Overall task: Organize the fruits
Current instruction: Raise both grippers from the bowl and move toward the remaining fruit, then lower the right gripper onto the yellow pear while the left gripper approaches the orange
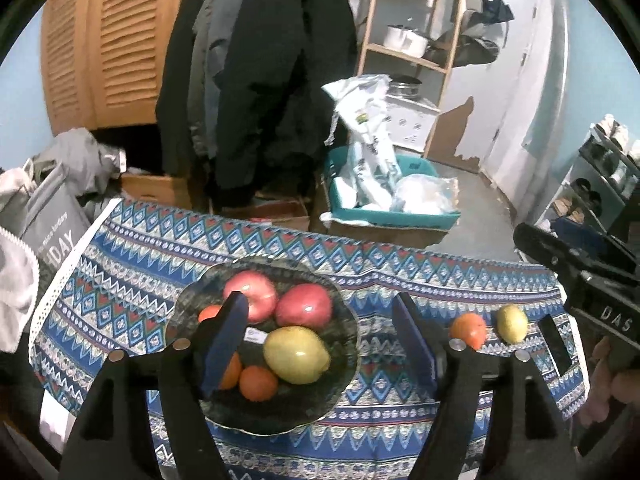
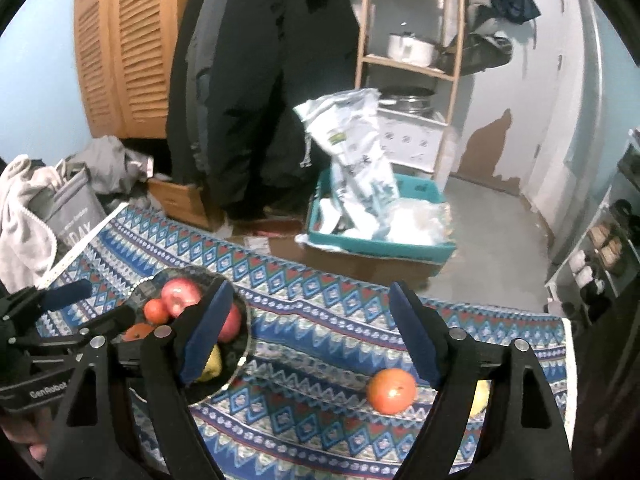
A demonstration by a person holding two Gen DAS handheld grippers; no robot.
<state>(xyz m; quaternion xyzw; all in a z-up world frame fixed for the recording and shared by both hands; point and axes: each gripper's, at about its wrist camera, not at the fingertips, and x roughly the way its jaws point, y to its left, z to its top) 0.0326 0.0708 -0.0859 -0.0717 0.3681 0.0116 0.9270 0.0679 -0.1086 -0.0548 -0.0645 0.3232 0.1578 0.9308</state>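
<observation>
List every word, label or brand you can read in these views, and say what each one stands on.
"DAS": white letters on the body of the right gripper, seen from the left wrist view.
"GenRobot": on the body of the left gripper, cut off at its end.
"DAY": on the grey bag beside the table; the smaller line above it is too blurred to read.
White sack in the teal bin: print too blurred.
Sticker in the fruit bowl: unreadable.

Right gripper (image 2: 310, 330) hangs spread wide above an orange (image 2: 392, 391).
</observation>
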